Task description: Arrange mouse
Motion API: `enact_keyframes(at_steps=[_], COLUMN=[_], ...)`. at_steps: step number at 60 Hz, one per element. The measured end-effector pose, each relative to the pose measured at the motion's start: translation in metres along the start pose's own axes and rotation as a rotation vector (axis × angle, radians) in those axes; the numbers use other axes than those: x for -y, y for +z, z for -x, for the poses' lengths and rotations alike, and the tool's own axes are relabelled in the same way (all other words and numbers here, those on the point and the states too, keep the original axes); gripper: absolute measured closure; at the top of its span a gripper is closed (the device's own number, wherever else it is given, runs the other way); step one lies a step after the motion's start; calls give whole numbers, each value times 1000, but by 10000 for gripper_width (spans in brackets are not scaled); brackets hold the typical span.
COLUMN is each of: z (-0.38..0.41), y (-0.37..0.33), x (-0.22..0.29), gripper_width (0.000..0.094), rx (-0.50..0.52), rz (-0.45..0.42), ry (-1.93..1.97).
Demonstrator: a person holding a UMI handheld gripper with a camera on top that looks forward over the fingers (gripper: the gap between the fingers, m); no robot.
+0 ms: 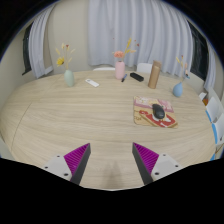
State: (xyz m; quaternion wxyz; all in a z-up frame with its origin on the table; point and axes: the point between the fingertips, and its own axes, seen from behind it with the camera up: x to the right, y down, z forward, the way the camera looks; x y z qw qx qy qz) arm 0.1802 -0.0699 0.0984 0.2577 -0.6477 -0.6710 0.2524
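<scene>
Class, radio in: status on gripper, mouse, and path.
Gripper open, empty, over bare table. Mouse on mat, well beyond fingers. Path clear; vases beyond it.

Wooden table (70, 120) bears vases (68, 77), patterned mat (156, 112).

Matt pale wood-grain table (70, 120), glossy dark plastic mouse (158, 112), patterned mouse mat (144, 117)
</scene>
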Motion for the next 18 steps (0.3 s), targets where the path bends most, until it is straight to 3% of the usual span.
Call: enact_keyframes(at_steps=[18], z=[33], y=[-15], x=[-5], gripper_width=[77], rx=[5], rz=[-1], ry=[11])
